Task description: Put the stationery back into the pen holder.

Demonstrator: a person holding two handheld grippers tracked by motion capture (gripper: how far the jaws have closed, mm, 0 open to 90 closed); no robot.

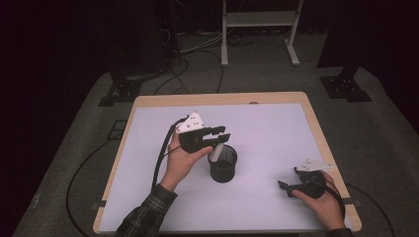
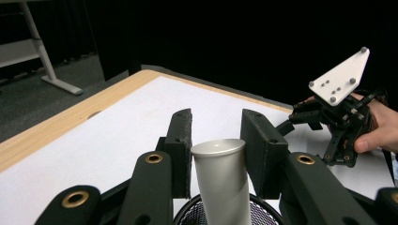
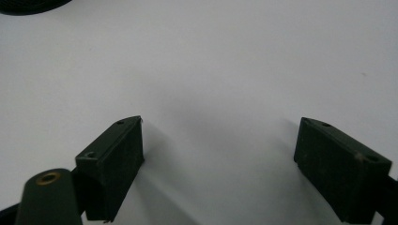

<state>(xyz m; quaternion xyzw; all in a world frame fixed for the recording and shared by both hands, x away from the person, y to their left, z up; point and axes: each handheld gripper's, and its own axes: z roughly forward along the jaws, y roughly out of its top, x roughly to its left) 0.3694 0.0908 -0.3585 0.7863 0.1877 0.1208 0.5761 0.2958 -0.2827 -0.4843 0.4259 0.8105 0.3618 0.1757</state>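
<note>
Seeing no readable text, label, brand, number or sign anywhere: not finding any on my tongs, cup, mesh basket or table.

The left gripper [image 1: 221, 133] hangs above the black mesh cup [image 1: 223, 165] near the middle of the tabletop [image 1: 276, 123], its jaws reaching over the cup's rim. A pale silver cylinder [image 1: 216, 152] leans out of the cup, its top right at the jaws — whether they touch it cannot be told from here. The right gripper [image 1: 288, 187] rests low near the tabletop's right front corner, well apart from the cup, jaws pointing left. A plaid sleeve [image 1: 148, 210] covers the left forearm. Black cables [image 1: 160, 158] trail from the left gripper — a white frame [image 1: 259, 29] stands on the floor beyond.
</note>
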